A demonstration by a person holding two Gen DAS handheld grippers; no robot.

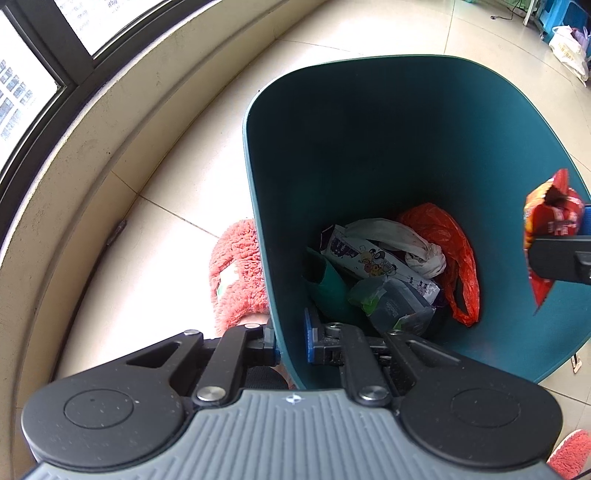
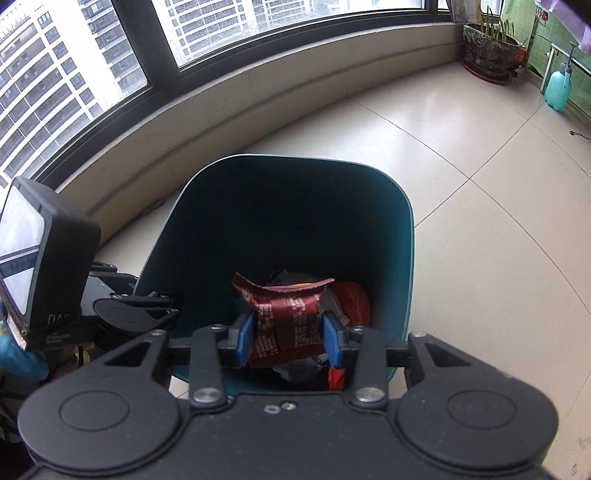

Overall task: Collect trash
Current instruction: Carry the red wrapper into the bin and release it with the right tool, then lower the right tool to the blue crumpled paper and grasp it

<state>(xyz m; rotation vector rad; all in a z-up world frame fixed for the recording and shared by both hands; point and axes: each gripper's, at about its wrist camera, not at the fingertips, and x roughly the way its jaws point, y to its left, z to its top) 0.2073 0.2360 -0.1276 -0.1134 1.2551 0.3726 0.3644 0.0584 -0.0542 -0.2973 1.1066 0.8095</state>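
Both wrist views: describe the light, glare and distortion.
Left wrist view: daylight washes out the floor tiles, the window ledge bows from fisheye, the bin interior stays dark. Right wrist view: bright windows, curved ledge, the bin's depths nearly black, the wrapper sharp.

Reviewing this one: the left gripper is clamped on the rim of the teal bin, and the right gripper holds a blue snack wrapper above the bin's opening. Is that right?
Not quite: the wrapper is red, not blue; only the pads of the fingers are blue. The right wrist view shows it pinched in the right gripper above the bin. The left gripper is indeed clamped on the rim.
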